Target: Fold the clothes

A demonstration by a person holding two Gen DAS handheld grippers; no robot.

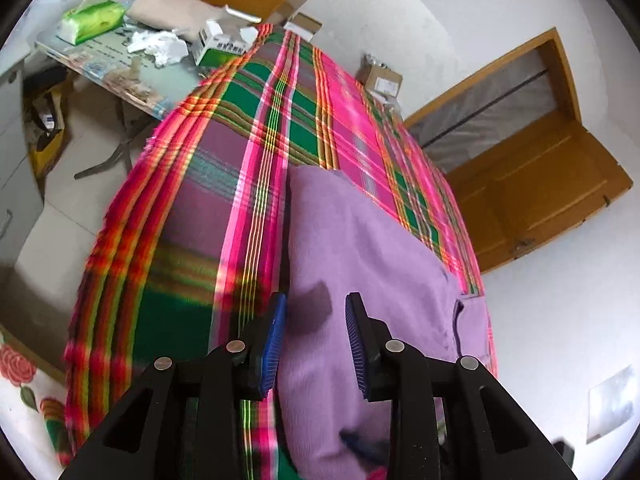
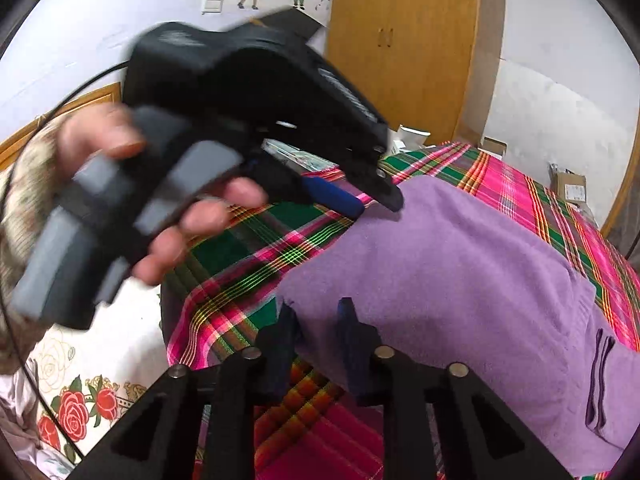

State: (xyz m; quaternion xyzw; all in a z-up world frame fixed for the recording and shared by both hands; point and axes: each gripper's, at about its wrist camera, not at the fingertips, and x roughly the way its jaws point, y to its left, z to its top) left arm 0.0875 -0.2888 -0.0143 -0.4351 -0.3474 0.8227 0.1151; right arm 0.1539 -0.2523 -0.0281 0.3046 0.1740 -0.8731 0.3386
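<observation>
A purple knit sweater (image 1: 360, 248) (image 2: 448, 264) lies flat on a bright plaid cloth (image 1: 224, 168) (image 2: 240, 256). My left gripper (image 1: 316, 336) hovers open just above the sweater's edge, blue pads apart with nothing between them. In the right wrist view, a hand (image 2: 168, 216) holds that left gripper (image 2: 376, 200), its tips at the sweater's far left corner. My right gripper (image 2: 318, 324) is open at the sweater's near left corner, and purple fabric shows in the gap between its fingers. Whether the pads touch the fabric is unclear.
A cluttered side table (image 1: 120, 60) with a tissue pack (image 1: 92, 20) and boxes stands beyond the cloth's far left. A cardboard box (image 1: 380, 78) sits at the far end. A wooden wardrobe (image 2: 408, 40), a wooden door (image 1: 532, 184) and a rose-print sheet (image 2: 80, 400) surround the surface.
</observation>
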